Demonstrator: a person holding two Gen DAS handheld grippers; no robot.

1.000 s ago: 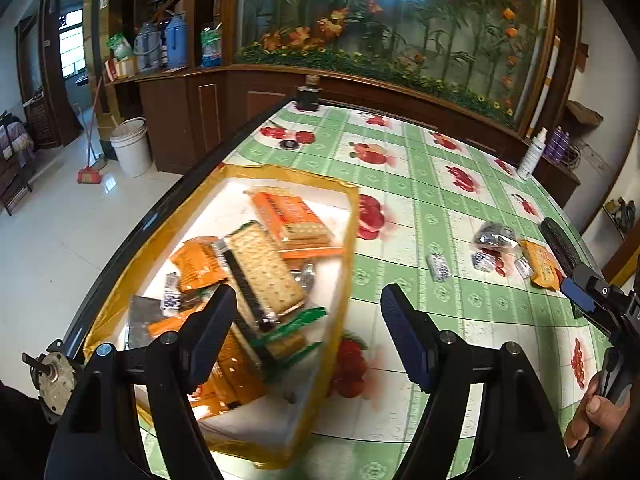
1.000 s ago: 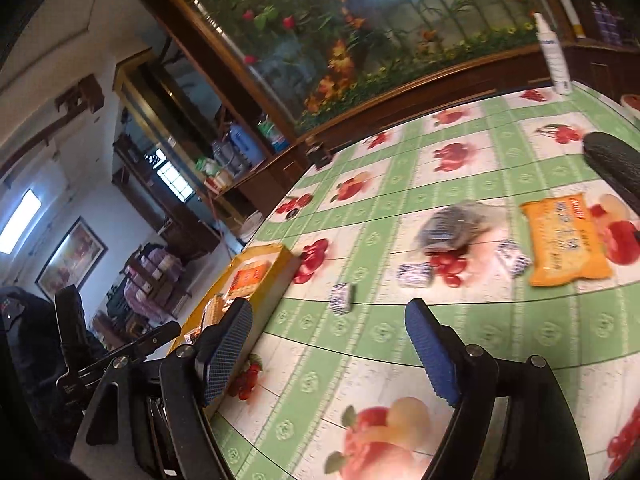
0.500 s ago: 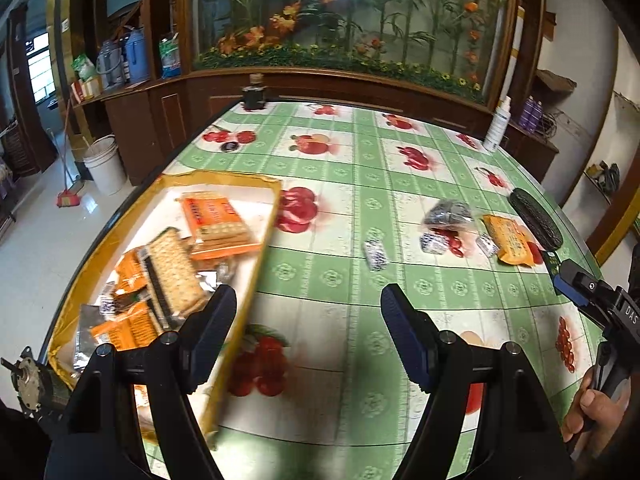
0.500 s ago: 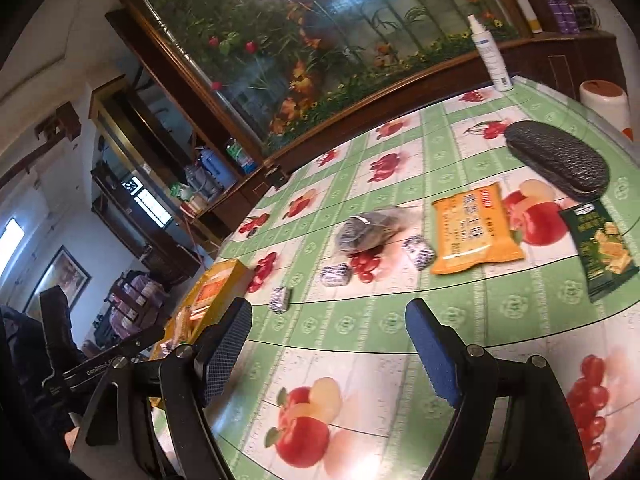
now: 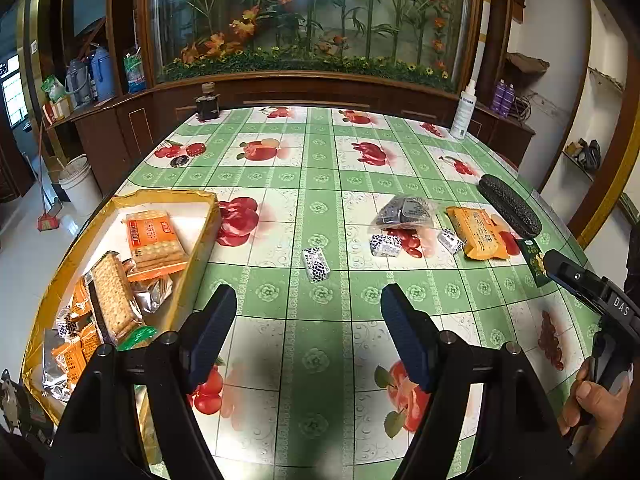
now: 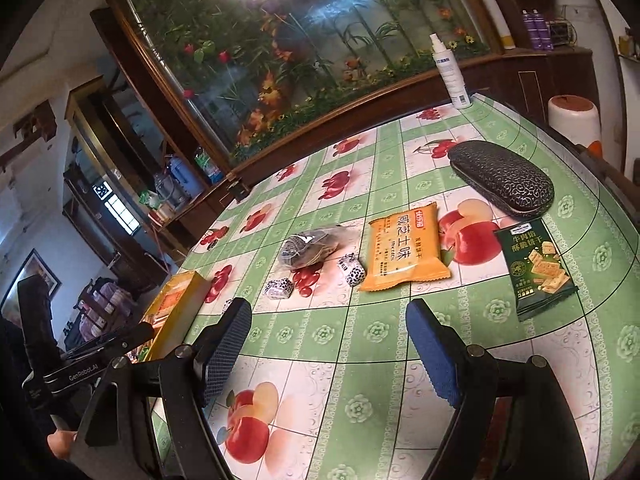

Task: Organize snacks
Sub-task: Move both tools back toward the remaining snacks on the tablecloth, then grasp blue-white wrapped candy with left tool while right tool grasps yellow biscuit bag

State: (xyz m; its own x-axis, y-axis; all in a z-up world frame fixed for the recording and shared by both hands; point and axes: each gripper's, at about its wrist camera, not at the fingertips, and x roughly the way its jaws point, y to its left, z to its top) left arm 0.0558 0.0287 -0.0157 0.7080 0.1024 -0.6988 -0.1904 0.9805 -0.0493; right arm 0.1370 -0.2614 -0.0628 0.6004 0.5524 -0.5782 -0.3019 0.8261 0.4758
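My left gripper (image 5: 307, 300) is open and holds nothing, hovering over the tablecloth just short of a small spotted candy (image 5: 316, 265). The yellow tray (image 5: 160, 194) with cracker packets (image 5: 154, 240) lies to its left. My right gripper (image 6: 328, 312) is also open, with nothing between its fingers. Ahead of it lie an orange packet (image 6: 404, 252), a green biscuit packet (image 6: 538, 268), two spotted candies (image 6: 352, 270) and a clear bag of dark sweets (image 6: 310, 248). None of them touches a finger.
A dark glasses case (image 6: 502, 176) lies beyond the packets near the table's right edge. A white spray bottle (image 6: 450, 72) and a dark jar (image 5: 207, 106) stand at the far edge by a wooden cabinet. A hand (image 5: 596, 400) holds the right tool.
Both grippers swung right. The left one left the tray and now hangs over the cloth. The right one came nearer the packets, bringing the green packet and case into view. Jaws unchanged.
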